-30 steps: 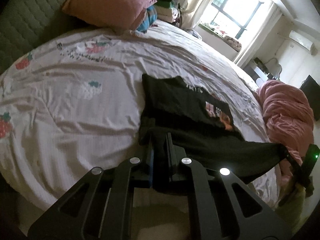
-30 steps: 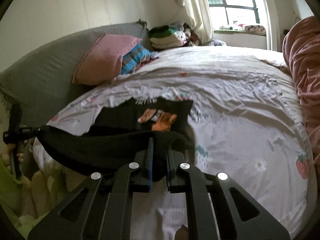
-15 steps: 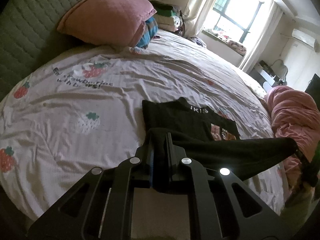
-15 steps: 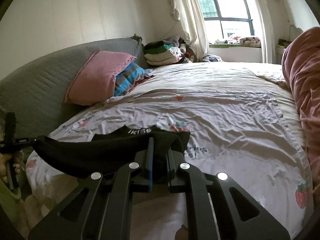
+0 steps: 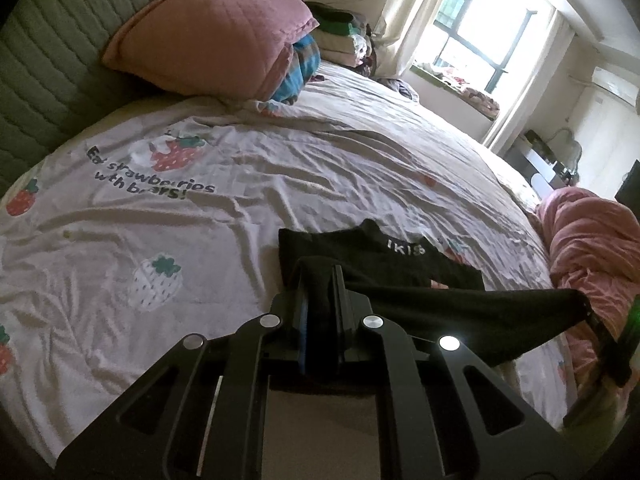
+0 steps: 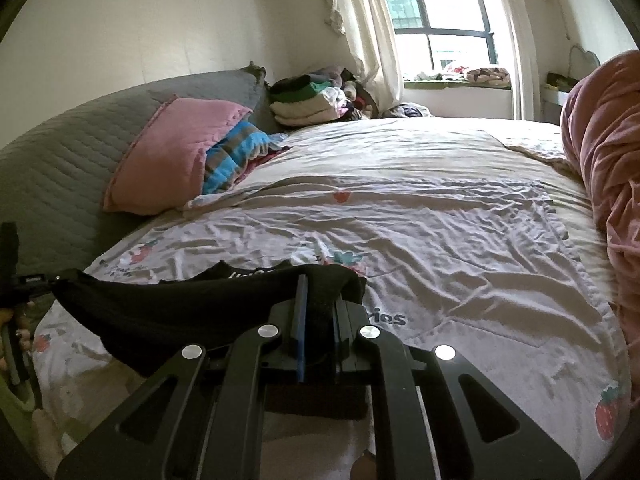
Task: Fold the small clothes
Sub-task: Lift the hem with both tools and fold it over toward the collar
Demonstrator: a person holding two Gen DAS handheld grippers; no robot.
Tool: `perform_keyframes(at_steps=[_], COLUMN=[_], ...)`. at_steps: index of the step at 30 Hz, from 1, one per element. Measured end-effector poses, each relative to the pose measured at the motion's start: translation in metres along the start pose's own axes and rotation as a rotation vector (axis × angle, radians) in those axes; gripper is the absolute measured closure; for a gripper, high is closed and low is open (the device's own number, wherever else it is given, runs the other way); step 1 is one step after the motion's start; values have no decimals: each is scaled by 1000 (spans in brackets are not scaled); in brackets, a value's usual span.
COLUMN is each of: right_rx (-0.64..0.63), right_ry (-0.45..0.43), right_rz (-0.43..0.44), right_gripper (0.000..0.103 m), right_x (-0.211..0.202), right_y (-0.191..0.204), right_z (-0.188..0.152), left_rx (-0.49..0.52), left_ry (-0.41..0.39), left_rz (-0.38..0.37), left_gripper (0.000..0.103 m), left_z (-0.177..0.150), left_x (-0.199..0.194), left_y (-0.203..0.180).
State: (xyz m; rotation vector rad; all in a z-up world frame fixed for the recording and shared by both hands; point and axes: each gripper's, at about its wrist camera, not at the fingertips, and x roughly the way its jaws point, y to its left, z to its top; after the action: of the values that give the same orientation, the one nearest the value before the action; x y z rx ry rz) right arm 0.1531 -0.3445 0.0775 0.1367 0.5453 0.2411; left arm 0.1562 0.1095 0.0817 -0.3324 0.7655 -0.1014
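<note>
A wide bed (image 5: 280, 168) fills the frame, covered by a crumpled strawberry-print sheet (image 5: 120, 240). Lower centre, a black shirt (image 5: 360, 256) lies partly on it. Upper left leans a pink pillow (image 5: 212, 36); right edge, a pink duvet (image 5: 592, 236).

Black shirt on a pale strawberry sheet, pink and grey-green around it.

The small shirt (image 5: 380, 264) is plain black with white letters at the collar. The bed sheet (image 5: 200, 216) is pale pinkish white, printed with red strawberries with green leaves, one white dotted strawberry, and dark words. The pillow (image 5: 212, 36) is dusty pink and quilted. The cloth behind it (image 6: 232, 156) has blue, turquoise and grey stripes. The headboard (image 5: 52, 76) is grey-green with stitched lines. The blanket (image 5: 592, 240) at the bed edge is salmon pink. The left gripper (image 5: 320, 312) and right gripper (image 6: 318, 320) are black, each with a blue pad on one finger and silver round bolts. The curtains (image 6: 368, 40) are cream.
</note>
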Motion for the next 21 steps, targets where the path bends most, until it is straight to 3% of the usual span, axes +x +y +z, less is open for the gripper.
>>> perform_keyframes(at_steps=[21], right_rx=[-8], right_ry=[89], right_rz=[-79], right_gripper=[94], right_x=[82], right_y=[-12], right_z=[-6], left_rx=[2], left_ry=[14], left_rz=[66], left_gripper=[99], left_z=[6], left_x=[76], left_y=[12])
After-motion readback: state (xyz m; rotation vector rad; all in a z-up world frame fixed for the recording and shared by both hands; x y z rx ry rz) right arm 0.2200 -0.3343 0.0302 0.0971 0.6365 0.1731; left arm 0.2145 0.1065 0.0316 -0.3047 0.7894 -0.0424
